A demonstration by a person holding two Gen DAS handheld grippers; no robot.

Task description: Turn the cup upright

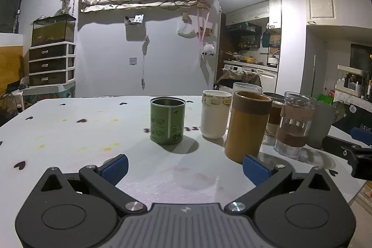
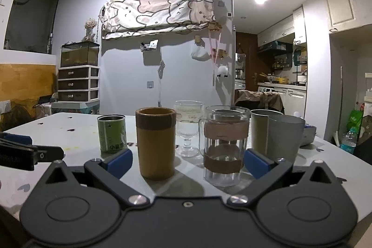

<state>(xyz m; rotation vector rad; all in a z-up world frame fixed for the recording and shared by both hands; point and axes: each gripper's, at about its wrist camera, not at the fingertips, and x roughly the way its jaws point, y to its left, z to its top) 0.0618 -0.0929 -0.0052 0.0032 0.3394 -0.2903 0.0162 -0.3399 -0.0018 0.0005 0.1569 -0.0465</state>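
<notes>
Several cups stand upright on the white table [image 1: 69,131]. In the left wrist view: a green tin [image 1: 167,120], a white cup [image 1: 215,113], a brown bamboo cup [image 1: 247,126], and a glass cup with brown bands [image 1: 294,124]. My left gripper [image 1: 184,169] is open and empty, low over the table in front of the tin. In the right wrist view: the green tin [image 2: 112,133], the bamboo cup [image 2: 155,143], the banded glass [image 2: 224,145], a stemmed glass [image 2: 187,129], and grey cups [image 2: 282,137]. My right gripper [image 2: 187,163] is open and empty, just before the bamboo cup and glass.
The right gripper's tip [image 1: 358,150] shows at the right edge of the left wrist view; the left gripper [image 2: 23,151] shows at the left of the right wrist view. A drawer unit [image 1: 52,64] and wall stand behind the table. A kitchen [image 2: 283,76] lies to the right.
</notes>
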